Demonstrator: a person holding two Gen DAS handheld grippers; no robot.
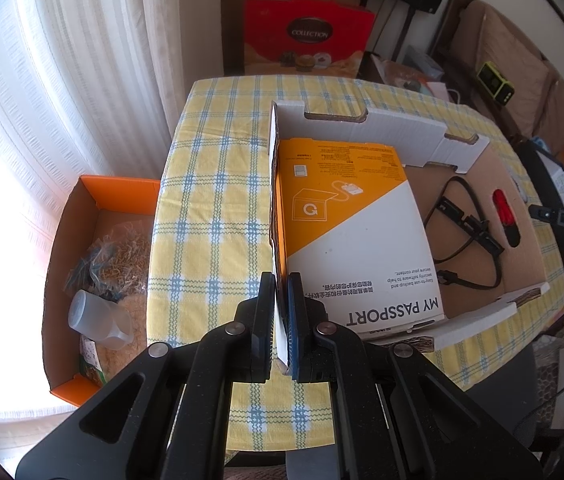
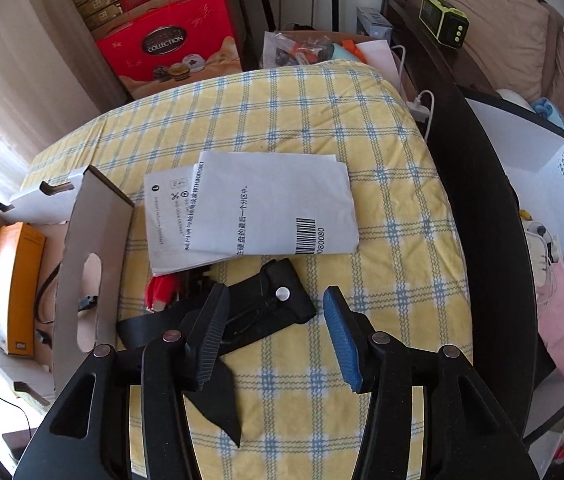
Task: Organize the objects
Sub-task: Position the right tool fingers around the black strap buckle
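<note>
My left gripper (image 1: pixel 281 280) is shut on the upright left wall (image 1: pixel 273 184) of a shallow white cardboard box on the checked tablecloth. Inside the box lie an orange-and-white "My Passport" carton (image 1: pixel 354 232), a black cable (image 1: pixel 462 236) and a red-and-black item (image 1: pixel 505 216). In the right wrist view my right gripper (image 2: pixel 275 294) stands open just above a black snap pouch (image 2: pixel 282 316); its pads touch nothing. Folded white leaflets (image 2: pixel 258 208) lie beyond the pouch, and a small red thing (image 2: pixel 160 292) is partly hidden beside it. The box's flap with a handle hole (image 2: pixel 94 240) stands to the left.
An orange box (image 1: pixel 94 196) of packing filler and a clear bottle sits on the floor left of the table. Red gift boxes (image 1: pixel 306 36) stand behind it. A white bin (image 2: pixel 542 184) of soft items and a green device (image 2: pixel 444 20) lie right of the table's edge.
</note>
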